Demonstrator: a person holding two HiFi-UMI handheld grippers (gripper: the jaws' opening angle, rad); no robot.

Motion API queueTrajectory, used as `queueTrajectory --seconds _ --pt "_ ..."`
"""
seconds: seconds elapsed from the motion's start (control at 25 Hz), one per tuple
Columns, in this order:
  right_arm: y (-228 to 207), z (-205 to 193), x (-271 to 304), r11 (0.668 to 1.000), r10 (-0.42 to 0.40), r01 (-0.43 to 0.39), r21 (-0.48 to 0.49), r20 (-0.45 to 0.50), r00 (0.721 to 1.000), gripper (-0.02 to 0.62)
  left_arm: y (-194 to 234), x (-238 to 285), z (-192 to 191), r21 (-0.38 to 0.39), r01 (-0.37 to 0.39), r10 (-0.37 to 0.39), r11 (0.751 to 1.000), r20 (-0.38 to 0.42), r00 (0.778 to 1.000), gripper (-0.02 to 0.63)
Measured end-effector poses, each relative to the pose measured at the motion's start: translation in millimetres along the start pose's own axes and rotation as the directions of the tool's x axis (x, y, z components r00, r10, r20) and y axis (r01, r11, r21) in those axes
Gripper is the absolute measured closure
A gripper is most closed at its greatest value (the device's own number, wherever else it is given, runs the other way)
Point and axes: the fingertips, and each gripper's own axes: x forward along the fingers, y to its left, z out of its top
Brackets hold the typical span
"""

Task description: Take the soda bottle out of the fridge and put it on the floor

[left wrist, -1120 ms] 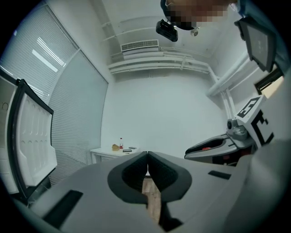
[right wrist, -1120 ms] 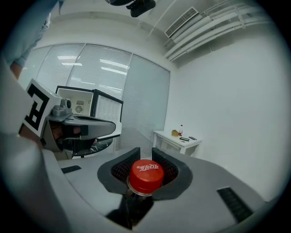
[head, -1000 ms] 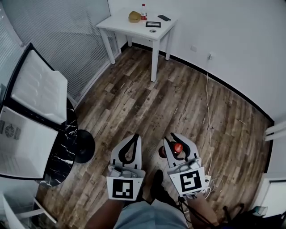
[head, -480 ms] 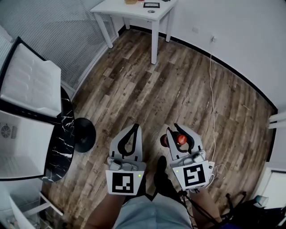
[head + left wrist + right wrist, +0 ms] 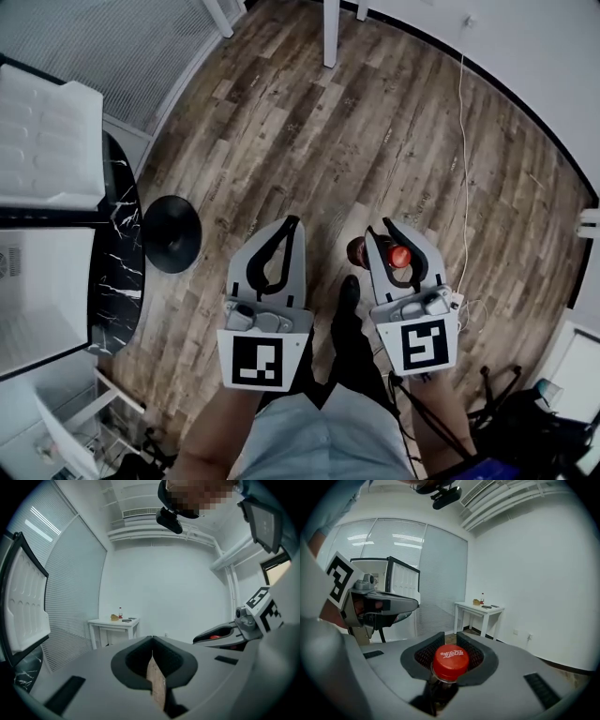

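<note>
Right gripper grasps the soda bottle under its red cap, over the wooden floor; left gripper clenched, empty.

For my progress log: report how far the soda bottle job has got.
Done: the soda bottle is out of the fridge. In hand: the right gripper is shut on its neck below the red cap, over the wood floor; the left gripper is shut and empty. Left: lower it, stand it on the floor, release.
</note>
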Motion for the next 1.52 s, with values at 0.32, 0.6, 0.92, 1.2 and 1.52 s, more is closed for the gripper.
queueTrajectory --seconds 0.32,0.6,0.92,1.2,1.52 --pt "-4.8 -51.1 25.7 1.0 0.0 0.001 0.021 -0.033 0.999 0.503 -4.2 17.6 -59.4 -0.012 0.031 -0.032 0.999 -0.075 0.997 0.589" --pt "-7.1 -89.0 38.4 0.999 -0.008 0.011 0.042 -0.067 0.998 0.503 -1.5 34.1 -94.6 -0.016 0.034 -0.035 0.999 -0.098 0.995 0.589" --pt "-7.9 -129.0 59.1 0.999 -0.002 0.005 0.032 -0.074 0.997 0.503 -3.3 49.8 -139.0 -0.039 0.045 -0.05 0.998 -0.123 0.991 0.589" --pt "-10.8 -170.1 73.9 0.999 -0.011 0.014 0.038 -0.076 0.997 0.503 -5.6 62.8 -188.0 -0.02 0.06 -0.063 0.998 -0.165 0.984 0.589" --pt "-11.6 -219.8 89.2 0.999 -0.023 0.027 0.042 -0.101 0.995 0.503 -5.0 74.1 -234.9 -0.034 0.065 -0.07 0.997 -0.166 0.984 0.589"
